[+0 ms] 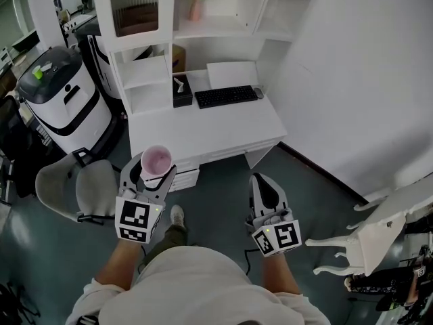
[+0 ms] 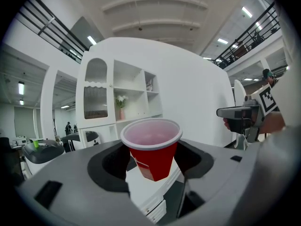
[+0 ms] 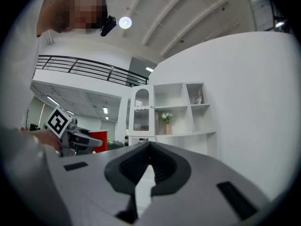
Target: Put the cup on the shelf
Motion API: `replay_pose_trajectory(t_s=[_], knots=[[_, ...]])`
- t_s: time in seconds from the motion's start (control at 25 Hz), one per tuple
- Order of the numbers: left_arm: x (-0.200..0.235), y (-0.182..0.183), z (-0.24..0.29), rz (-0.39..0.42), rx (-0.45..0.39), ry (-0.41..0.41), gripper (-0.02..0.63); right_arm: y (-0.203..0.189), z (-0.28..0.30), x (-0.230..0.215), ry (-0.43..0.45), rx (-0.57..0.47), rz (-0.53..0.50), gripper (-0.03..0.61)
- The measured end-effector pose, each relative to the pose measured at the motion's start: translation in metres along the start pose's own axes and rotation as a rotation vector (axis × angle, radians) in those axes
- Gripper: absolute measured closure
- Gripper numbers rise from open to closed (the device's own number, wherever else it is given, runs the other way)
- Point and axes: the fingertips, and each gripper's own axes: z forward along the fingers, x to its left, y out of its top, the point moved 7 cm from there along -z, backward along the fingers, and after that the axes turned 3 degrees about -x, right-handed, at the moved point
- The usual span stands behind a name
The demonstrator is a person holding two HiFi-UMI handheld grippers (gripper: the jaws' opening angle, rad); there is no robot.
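I have the cup (image 2: 151,142) in the left gripper (image 1: 153,175). Its jaws stand wide apart, one pad on each side of the red wall below the white rim, so I judge the grip to be firm. The cup stands upright with the mouth up, and I see no liquid in it for certain, only a pinkish inside. The right gripper (image 3: 150,147) is closed, its tips meet and nothing is between them; it hangs free to the right of the left one, at a similar height. The relation that matters now is between the cup and the shelf unit (image 1: 145,70). The unit rises from the back of the white desk (image 1: 223,131), ahead of me, and the cup is well apart from it, out over the floor in front of the desk edge. In the left gripper view the open compartments appear behind the cup and higher, a little to its left. So I judge that the carry must go forward and up, over the desk and past the keyboard (image 1: 226,97). The left hand is clearly the nearer one to these compartments. The compartment with the vase (image 1: 196,7) is partly taken, so a free board beside it looks the better target.
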Motion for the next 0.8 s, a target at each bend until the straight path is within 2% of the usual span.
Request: replay_pose_trajectory(t_s=[0.28, 0.8], knots=[[0.019, -0.002, 0.052, 0.004, -0.016, -0.020, 0.321, -0.013, 0.039, -0.023, -0.013, 0.011, -0.008, 0.574], [0.083, 0.006, 0.179, 0.001, -0.012, -0.051, 0.321, -0.018, 0.167, -0.076, -0.009, 0.009, -0.026, 0.574]])
